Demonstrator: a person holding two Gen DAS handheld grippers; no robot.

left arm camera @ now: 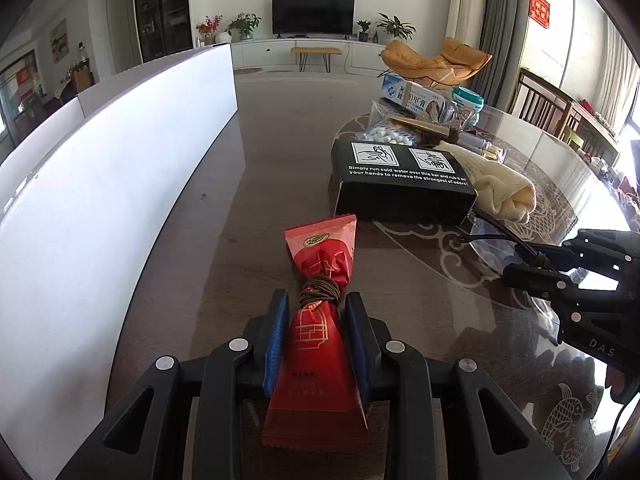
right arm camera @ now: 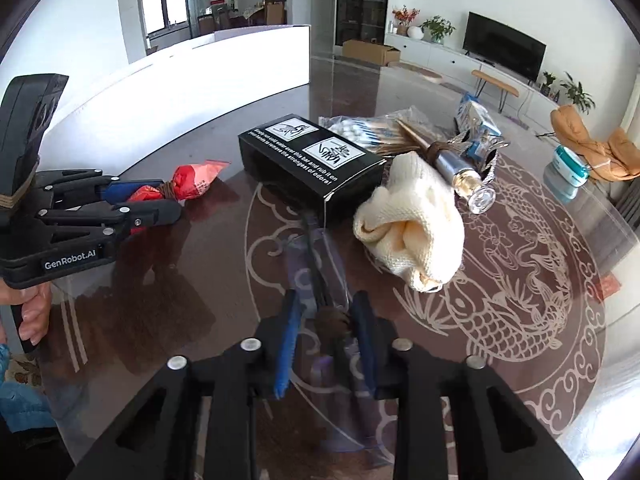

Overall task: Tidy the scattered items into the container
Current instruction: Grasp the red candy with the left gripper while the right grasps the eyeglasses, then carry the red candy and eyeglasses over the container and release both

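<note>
My left gripper [left arm camera: 316, 344] is pinched on a red packet [left arm camera: 320, 320], its blue pads against both sides of the packet just below a brown cord wound round its waist. The packet lies on the table [left arm camera: 248, 240], close beside the white wall of the container [left arm camera: 120, 184]; it is not yet inside.

My right gripper [right arm camera: 326, 328] has its jaws drawn close about a clear bag [right arm camera: 320, 264] holding a dark cable with a brown tie. Whether the pads actually press it I judge likely, since the tie sits tight between them. No earlier stage can be vouched for.

Progress, in my judgement: early. I cannot see into the container, so nothing can be counted as stowed. Two items are in hand, none delivered.

Still on the table, going outward: a black box [right arm camera: 312, 160], a cream cloth [right arm camera: 412, 224] touching it, a small glass bottle [right arm camera: 468, 184] among a heap with a bag of cotton swabs [right arm camera: 360, 130], a blue-and-white carton [left arm camera: 412, 98], and a teal-lidded jar [right arm camera: 568, 164] standing apart.

Legible writing: the box reads "Simply run cold water over this bar and rub it on your hands to remove the strongest of odors!" under two pictograms. The left gripper's body bears "GenRobot.AI"; the right one shows "DAS". The carton carries Chinese characters; the packet's gold print is too small to read.
</note>
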